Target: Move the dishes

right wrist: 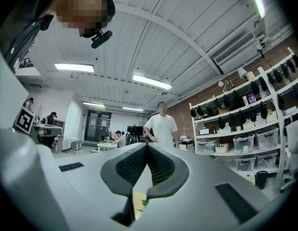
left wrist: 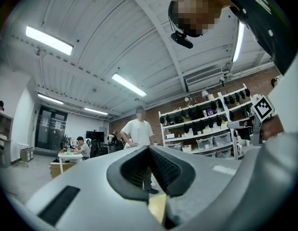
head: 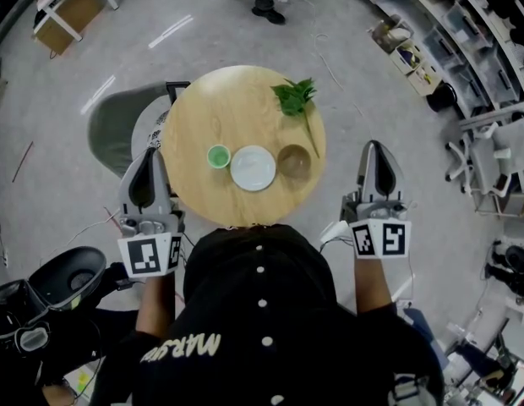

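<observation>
A green cup [head: 218,156], a white plate [head: 253,167] and a brown bowl [head: 293,161] stand in a row by the near edge of the round table [head: 228,108], with a leafy sprig [head: 294,97] by its far edge. That fits dishes either waiting to be moved or already set down. The left gripper [head: 149,155] and right gripper [head: 373,146] flank the table, jaws pressed together on nothing.

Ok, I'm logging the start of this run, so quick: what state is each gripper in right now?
Left gripper: closed, holding nothing.
Right gripper: closed, holding nothing.
</observation>
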